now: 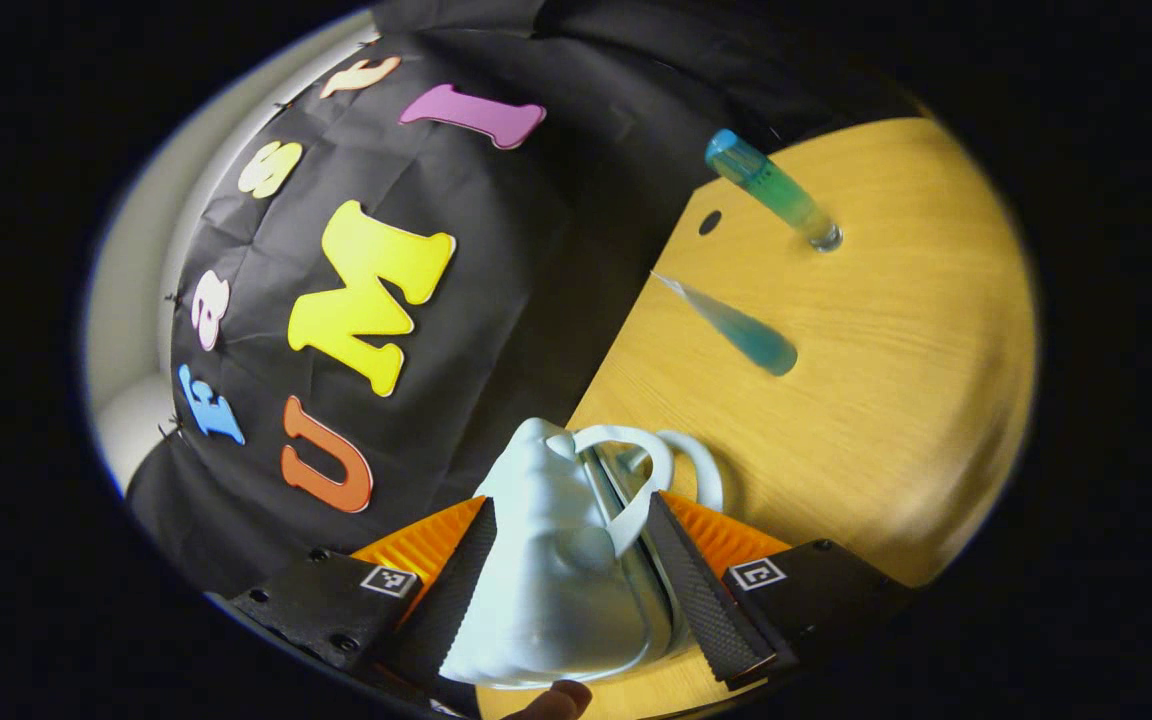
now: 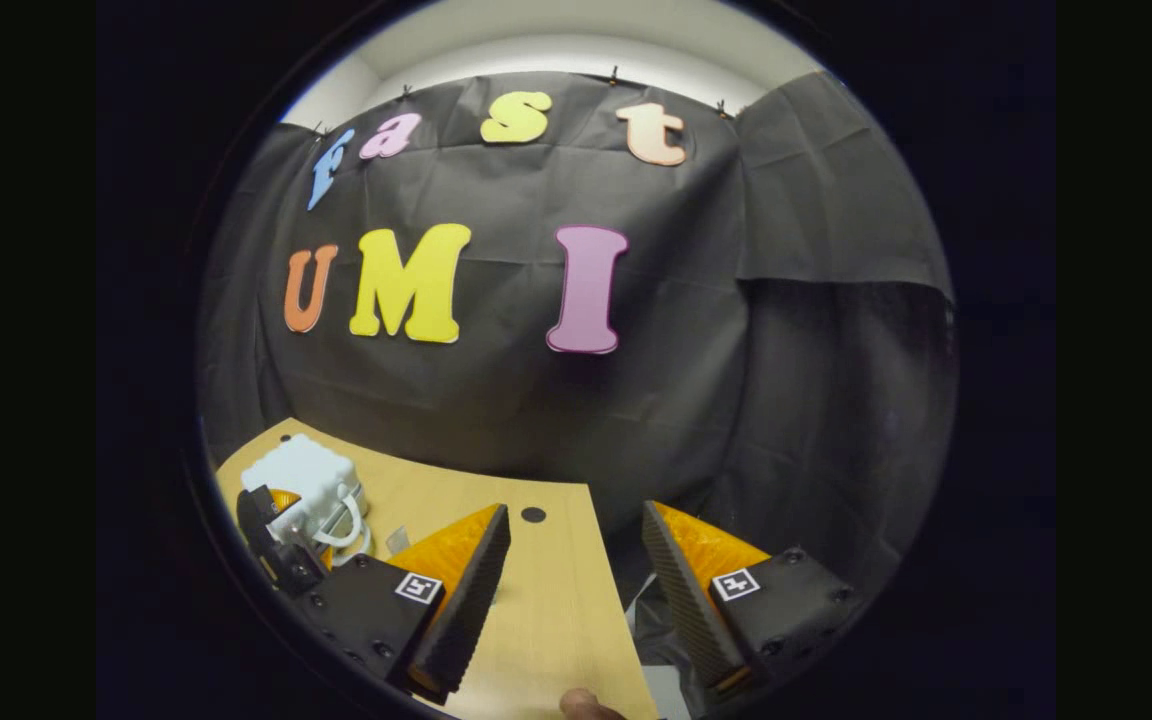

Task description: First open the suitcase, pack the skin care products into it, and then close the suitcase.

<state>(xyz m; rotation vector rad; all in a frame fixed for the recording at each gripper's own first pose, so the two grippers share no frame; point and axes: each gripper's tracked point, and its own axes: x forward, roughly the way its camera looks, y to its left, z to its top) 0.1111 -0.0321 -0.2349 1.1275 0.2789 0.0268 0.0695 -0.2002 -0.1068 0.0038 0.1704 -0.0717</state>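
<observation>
Left gripper view, nearest first: left tool [image 1: 576, 575] pinching the small white plastic suitcase [image 1: 551, 560], both fingers [image 1: 461, 580] pressed against its sides, case tilted and filling the gap between them. White loop handle [image 1: 636, 470] on the case poking forward past the fingertips, with a second white loop just behind it. Bit of a fingertip [image 1: 558, 700] peeking in at the very bottom edge.

Further out on the light wooden worktop [image 1: 886, 400]: teal squeeze tube with a flat crimped end [image 1: 736, 325] lying on its side, well apart from the case. Beyond that, a clear bottle of blue-green liquid with a blue cap [image 1: 771, 188], looks upright but leaning hard in the fisheye. Small dark round hole [image 1: 710, 222] in the worktop near the back edge, beside the bottle. Both skin care items out on the wood, not in the case.

Right gripper view: right tool [image 2: 571, 580] spread wide, nothing between the fingers, hovering over the worktop's right edge with the same dark hole just ahead. Fingertip at the bottom edge here too. Off to the left and farther away, the white suitcase sitting at the worktop's far corner with the left tool clamped on it. Can't tell from either view whether the case lid is cracked open or fully closed. Black cloth wall [image 2: 656, 400] behind everything.
</observation>
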